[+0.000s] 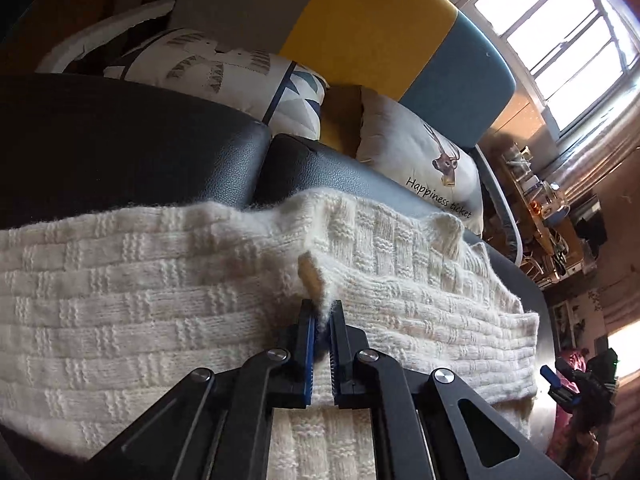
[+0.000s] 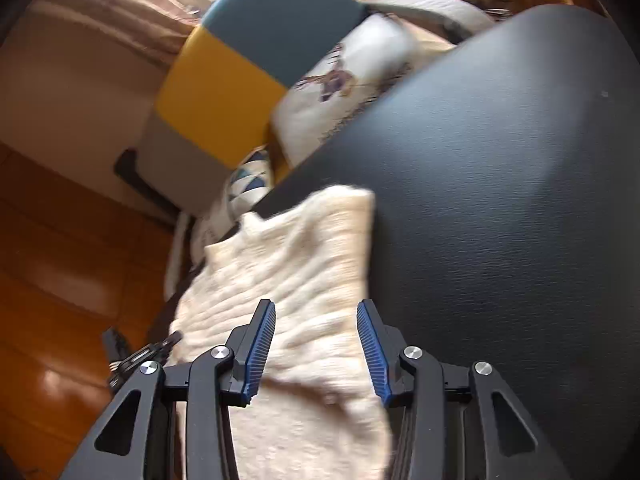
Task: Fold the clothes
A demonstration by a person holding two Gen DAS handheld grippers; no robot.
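Observation:
A cream knitted sweater (image 1: 140,300) with a basket-weave pattern lies spread over a black leather cushion (image 1: 120,140). In the left wrist view my left gripper (image 1: 322,320) is shut on a raised fold of the sweater, pinching the knit between its blue pads; a small tan label (image 1: 310,276) sticks up just beyond the tips. In the right wrist view, which is blurred, my right gripper (image 2: 316,312) stands open above the sweater (image 2: 300,260), with the cloth lying between and below its fingers. The other gripper (image 1: 560,384) shows at the sweater's far right end.
Patterned pillows (image 1: 224,68) and a deer-print pillow (image 1: 424,152) rest behind the black cushion, against a yellow and teal backrest (image 1: 376,32). A window (image 1: 560,32) and a cluttered shelf (image 1: 540,208) are to the right. Wooden floor (image 2: 60,280) lies left of the cushion (image 2: 500,200).

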